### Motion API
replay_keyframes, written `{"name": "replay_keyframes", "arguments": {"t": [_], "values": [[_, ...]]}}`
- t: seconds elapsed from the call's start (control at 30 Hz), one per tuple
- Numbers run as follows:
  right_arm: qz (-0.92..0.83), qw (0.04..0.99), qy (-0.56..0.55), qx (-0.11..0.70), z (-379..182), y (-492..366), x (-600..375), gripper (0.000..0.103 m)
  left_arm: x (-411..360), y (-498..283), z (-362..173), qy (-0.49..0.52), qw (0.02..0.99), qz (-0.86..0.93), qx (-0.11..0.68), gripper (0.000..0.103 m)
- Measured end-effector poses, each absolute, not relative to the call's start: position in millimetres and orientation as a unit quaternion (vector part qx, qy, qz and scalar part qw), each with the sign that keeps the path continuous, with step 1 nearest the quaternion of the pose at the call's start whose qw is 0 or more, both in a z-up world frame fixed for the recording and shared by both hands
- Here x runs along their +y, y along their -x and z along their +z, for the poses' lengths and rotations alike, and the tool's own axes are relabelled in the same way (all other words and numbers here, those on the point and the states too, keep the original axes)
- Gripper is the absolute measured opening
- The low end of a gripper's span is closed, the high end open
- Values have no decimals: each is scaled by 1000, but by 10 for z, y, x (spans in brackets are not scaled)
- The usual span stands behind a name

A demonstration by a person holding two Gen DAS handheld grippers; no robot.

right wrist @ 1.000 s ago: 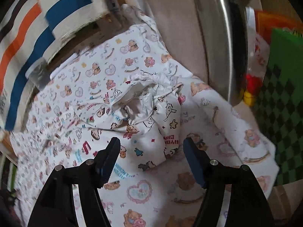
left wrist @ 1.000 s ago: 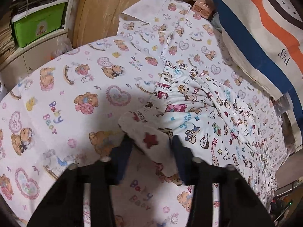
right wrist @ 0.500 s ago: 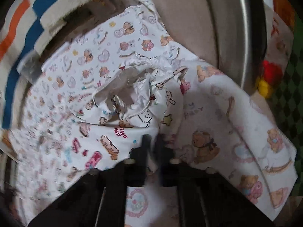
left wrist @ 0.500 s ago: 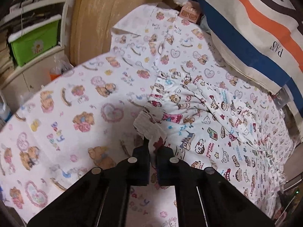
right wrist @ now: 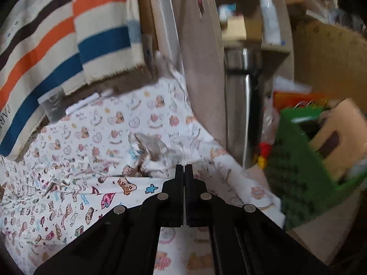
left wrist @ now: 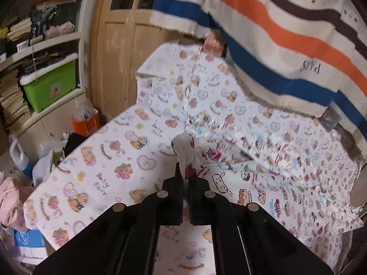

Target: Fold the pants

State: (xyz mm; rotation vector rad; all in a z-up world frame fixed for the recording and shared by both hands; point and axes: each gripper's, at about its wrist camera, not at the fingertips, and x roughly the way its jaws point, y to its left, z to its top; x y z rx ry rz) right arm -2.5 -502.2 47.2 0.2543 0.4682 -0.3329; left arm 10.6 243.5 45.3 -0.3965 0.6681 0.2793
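Note:
White pants (left wrist: pixel 263 174) printed with small cartoon figures lie spread on a bear-print sheet (left wrist: pixel 110 165). My left gripper (left wrist: pixel 187 178) is shut on a bunched corner of the pants' waistband (left wrist: pixel 184 149) and holds it lifted above the sheet; the cloth stretches away to the right. In the right wrist view the pants (right wrist: pixel 75 197) are lifted too. My right gripper (right wrist: pixel 184 171) is shut on the other waistband corner (right wrist: pixel 151 151), which puckers up just beyond the fingertips.
A striped blue, orange and brown cloth (left wrist: pixel 286 45) hangs behind the sheet. Left side: wooden door (left wrist: pixel 119 57), shelves with a green bin (left wrist: pixel 52 89), bags on the floor (left wrist: pixel 84 121). Right side: metal cylinder (right wrist: pixel 240 105), green basket (right wrist: pixel 305 160), cardboard box (right wrist: pixel 328 52).
Both grippers went from open around the waistband corners to shut on them. Both have since risen and pulled the waistband up off the sheet.

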Motion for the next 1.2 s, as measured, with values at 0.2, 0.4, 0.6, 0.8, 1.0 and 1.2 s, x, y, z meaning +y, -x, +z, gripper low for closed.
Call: {"name": "replay_keyframes", "arguments": {"t": [0.2, 0.4, 0.6, 0.8, 1.0, 1.2], "values": [[-236, 958, -71, 148, 909, 533, -4951, 0, 2502, 102, 759, 182, 925, 148, 300, 3], [-202, 950, -47, 234, 723, 478, -4844, 0, 2377, 49, 486, 115, 910, 192, 350, 4], [-144, 931, -114, 314, 118, 367, -4883, 5, 2084, 13, 235, 52, 911, 202, 356, 27], [-128, 917, -161, 341, -291, 341, -5032, 50, 2102, 12, 32, 75, 905, 195, 371, 57], [-128, 916, -175, 338, -394, 212, -5171, 50, 2102, 34, -225, 89, 894, 196, 392, 69], [-111, 912, -190, 346, -521, 3, -5274, 45, 1839, 114, -273, 62, 902, 164, 393, 70]]}}
